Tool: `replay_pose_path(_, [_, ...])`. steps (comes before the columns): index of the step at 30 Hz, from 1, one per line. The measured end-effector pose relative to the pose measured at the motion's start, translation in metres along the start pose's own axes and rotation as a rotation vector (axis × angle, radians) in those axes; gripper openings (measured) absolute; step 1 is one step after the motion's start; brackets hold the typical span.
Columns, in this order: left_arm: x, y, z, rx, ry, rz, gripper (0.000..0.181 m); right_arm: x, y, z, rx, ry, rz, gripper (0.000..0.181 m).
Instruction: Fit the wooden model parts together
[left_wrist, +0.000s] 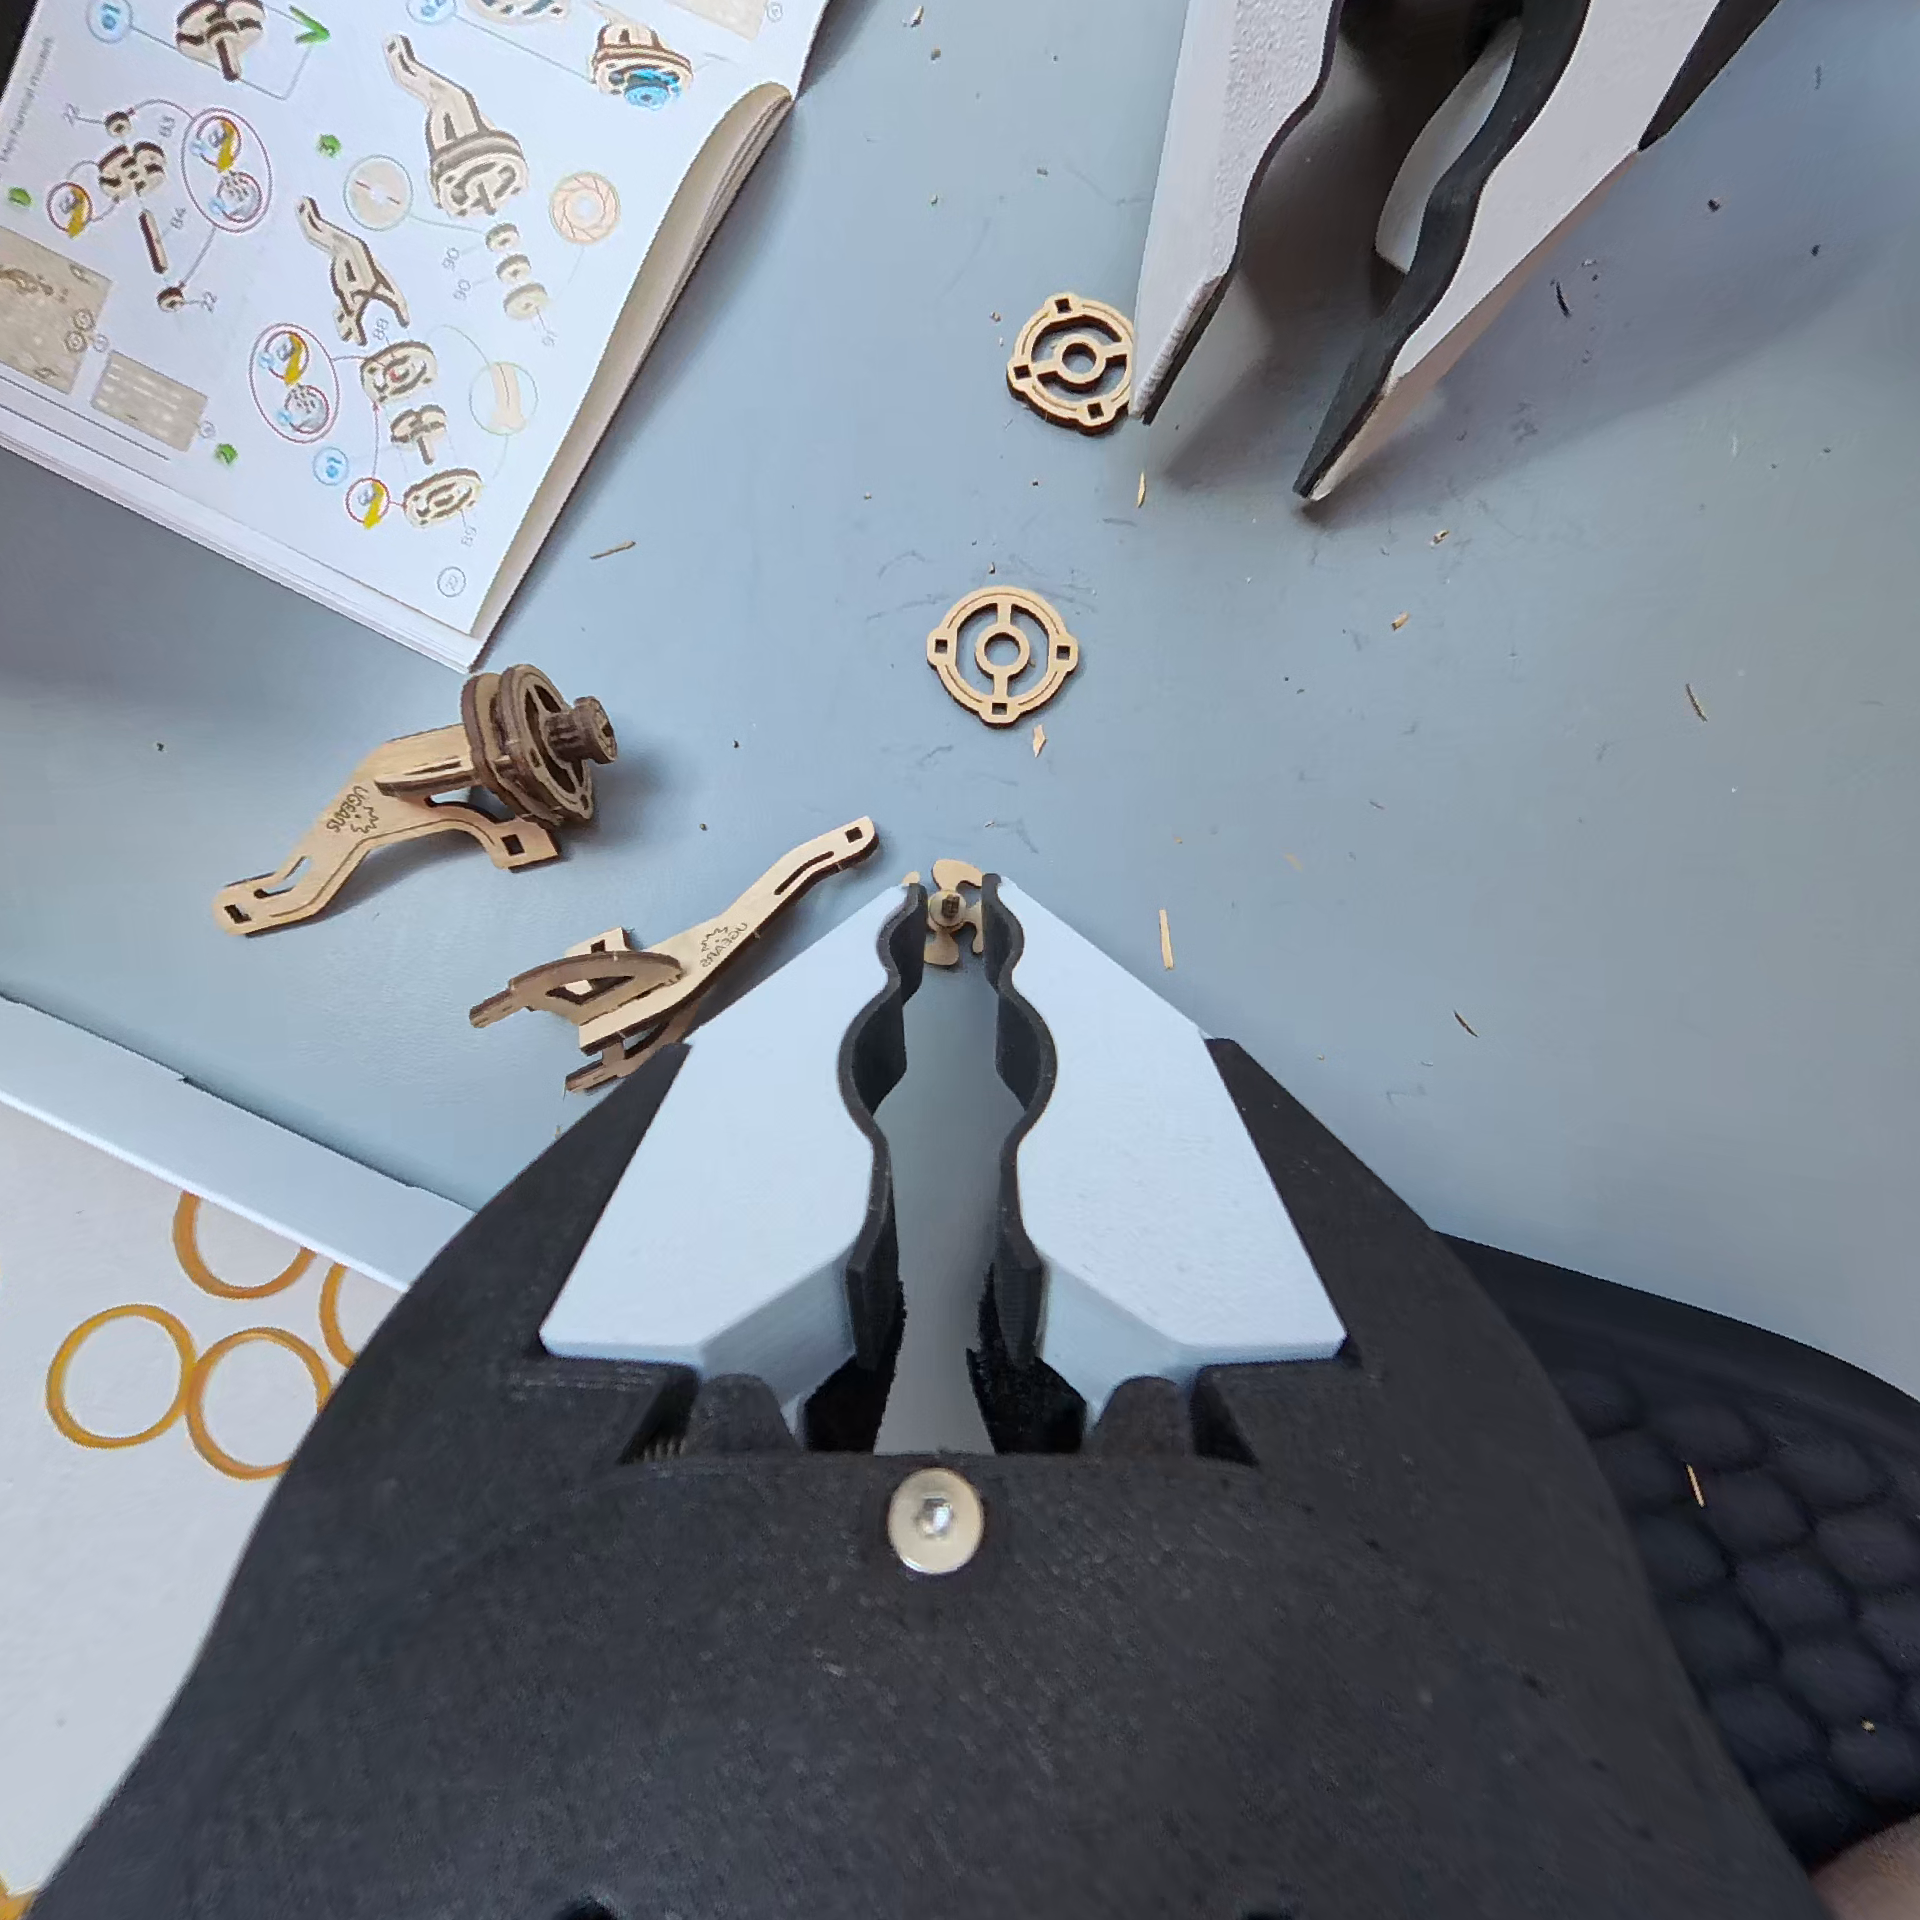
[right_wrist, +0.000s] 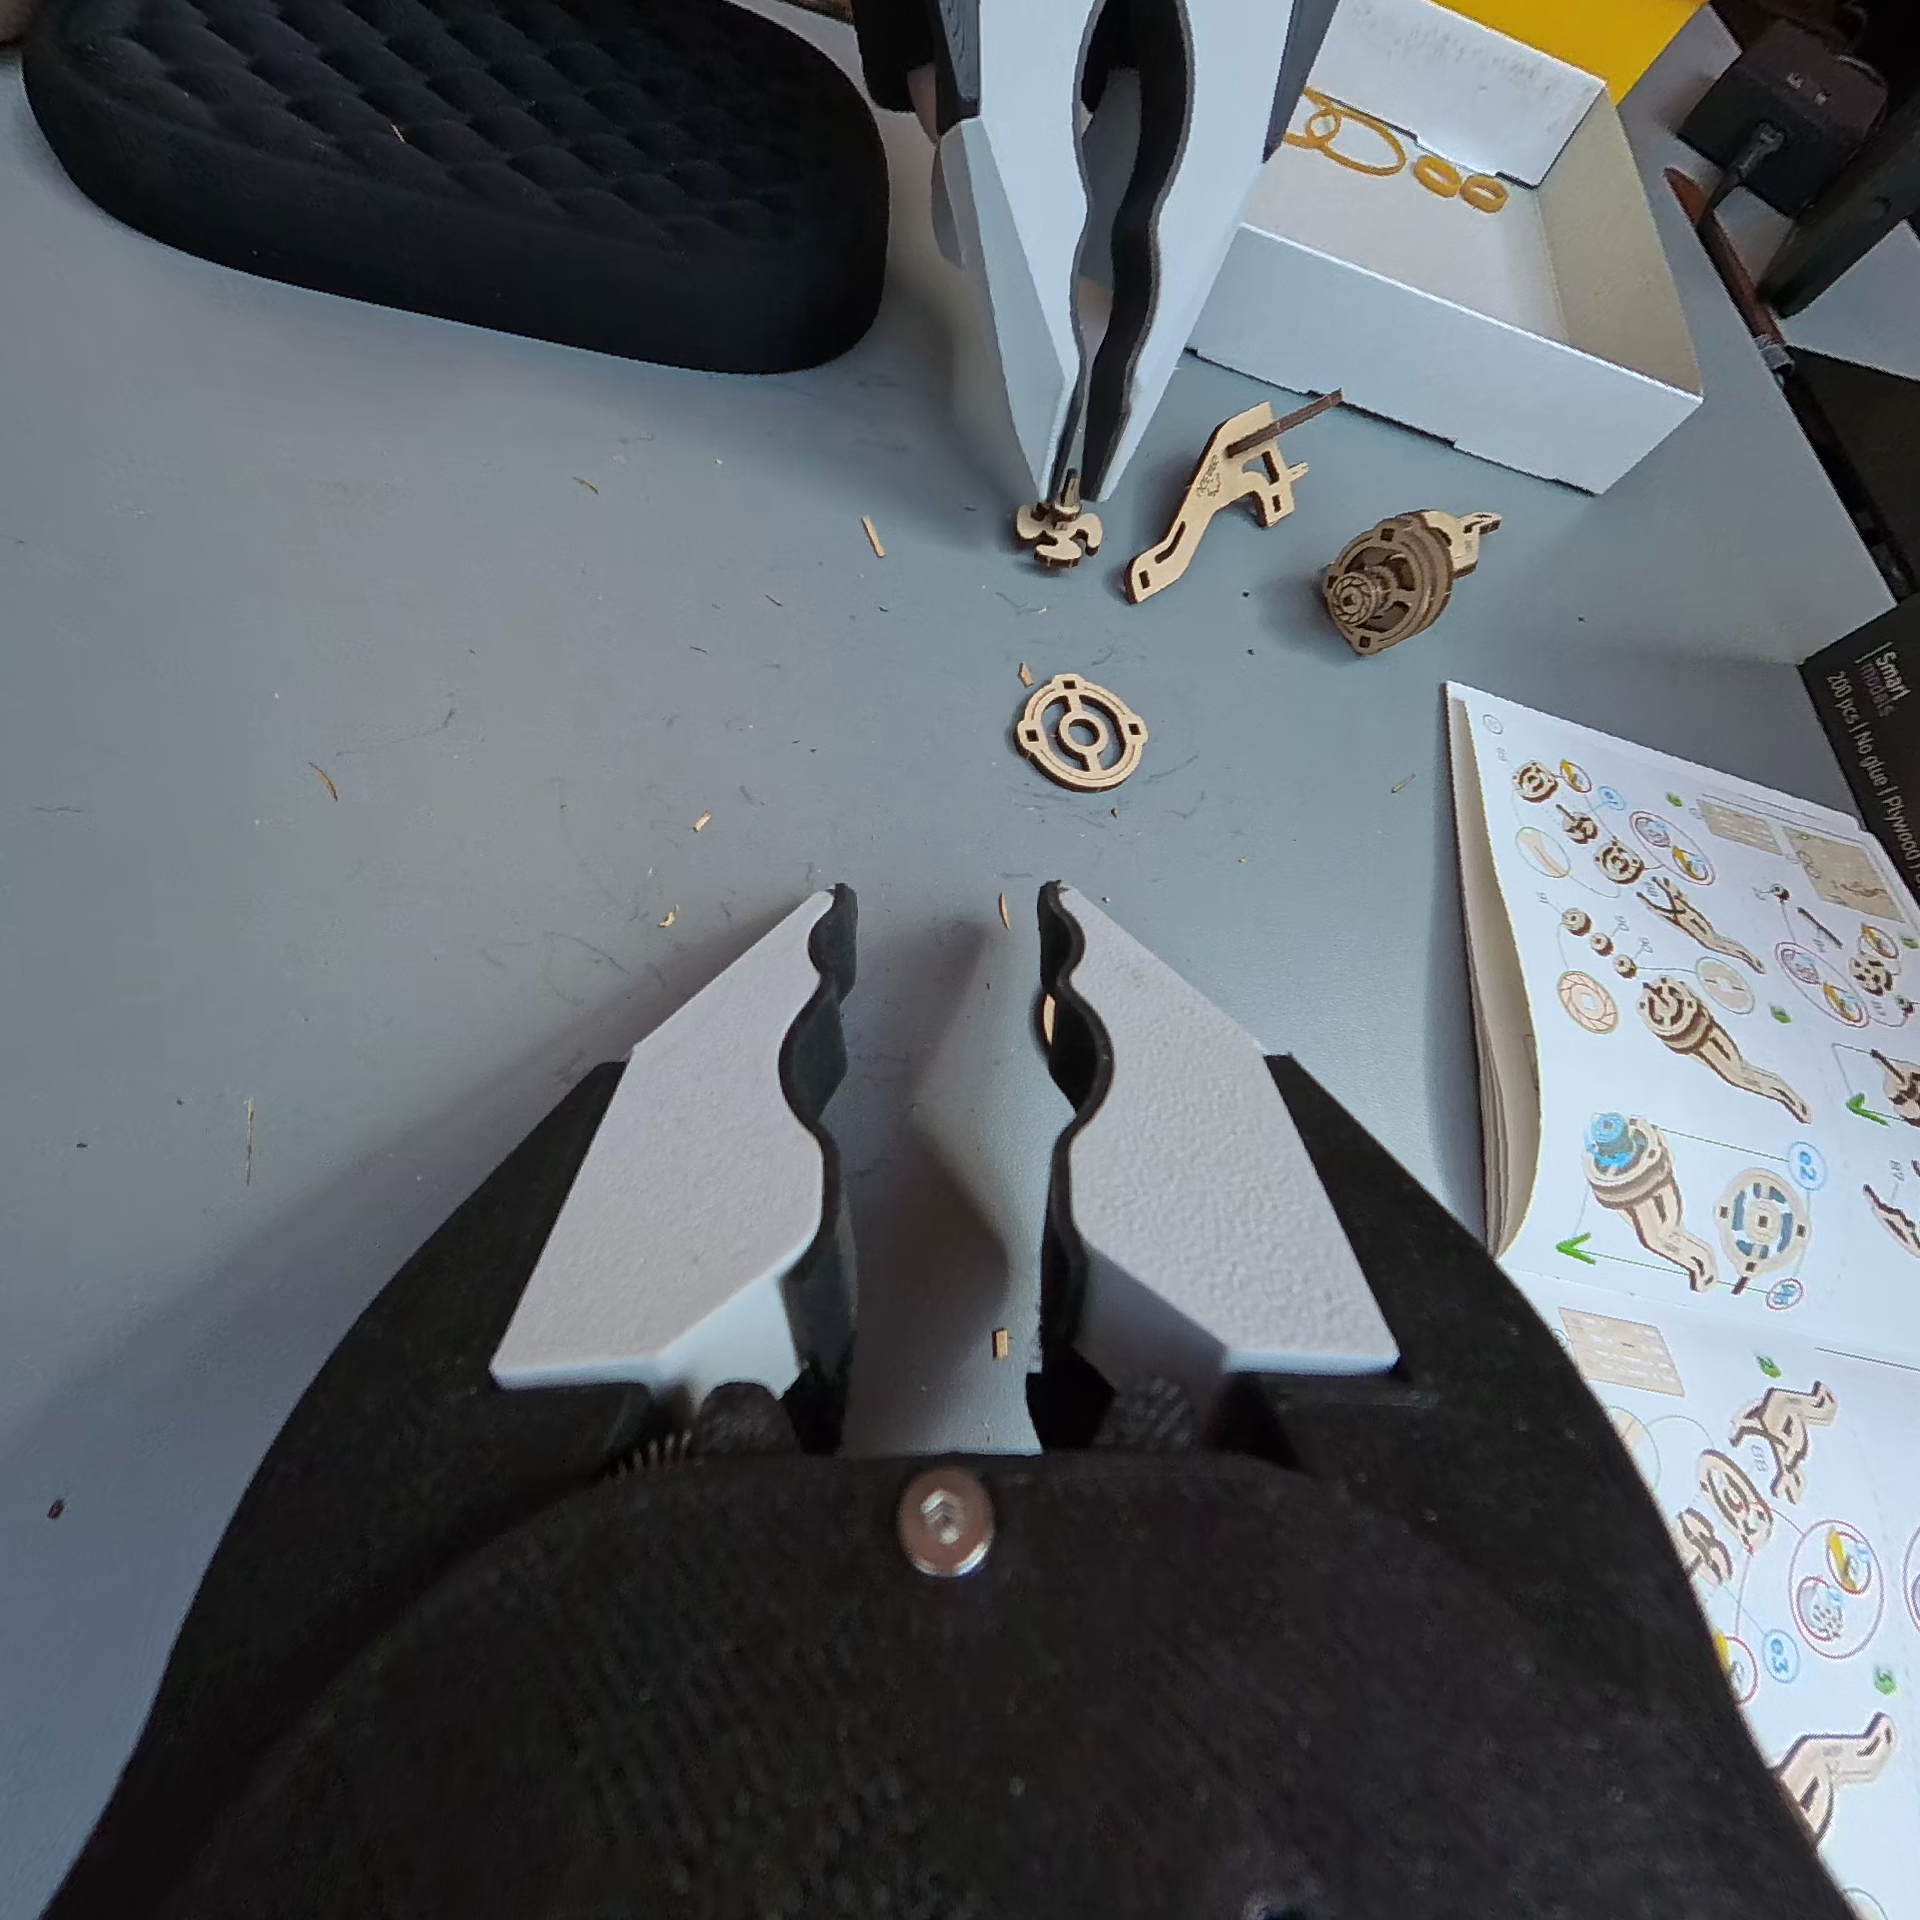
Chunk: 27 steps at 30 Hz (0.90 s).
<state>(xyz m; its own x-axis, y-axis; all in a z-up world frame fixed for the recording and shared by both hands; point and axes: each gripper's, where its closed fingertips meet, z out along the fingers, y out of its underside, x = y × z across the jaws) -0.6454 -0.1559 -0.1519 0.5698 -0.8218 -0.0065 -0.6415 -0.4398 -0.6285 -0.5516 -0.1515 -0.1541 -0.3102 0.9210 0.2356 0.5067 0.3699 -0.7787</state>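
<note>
Left gripper (left_wrist: 951, 883): tips nearly together, pinching the little peg of a small curly wooden piece (left_wrist: 953, 925) that sits on the grey table (left_wrist: 1455, 831). Same small piece seen from the other side in the right wrist view (right_wrist: 1055, 532), flat on the table under the tips.

Right gripper (right_wrist: 948, 902): wide apart, holding nothing, tips low over the table. A bit of pale wood peeking out behind one black pad (right_wrist: 1070, 1029); cannot tell what it is.

Just past the left tips, a flat wooden ring (left_wrist: 1002, 655) with a hole in the middle. Farther on, a second ring (left_wrist: 1072, 363), right beside one right fingertip (left_wrist: 1169, 364).

Next to the left gripper, a bent wooden arm piece (left_wrist: 665, 961) lying tilted. Beyond it, a built-up arm with a round wheel part (left_wrist: 436, 795).

Wood crumbs scattered all over the table.

Open picture booklet (left_wrist: 343, 260) at the far side. White box (right_wrist: 1455, 291) with yellow rubber bands (left_wrist: 182, 1382) inside, near the table edge. Black bumpy cushion (right_wrist: 457, 166) on the other side. Dark box (right_wrist: 1870, 707) next to the booklet.
</note>
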Motion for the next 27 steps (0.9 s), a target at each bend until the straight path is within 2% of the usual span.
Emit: replay_pose_path(27, [-0.0019,0.002,0.0023,-0.019,-0.014,-0.001,0.004,-0.0009,0.0011,0.0004,-0.006,-0.002,-0.003,0.034])
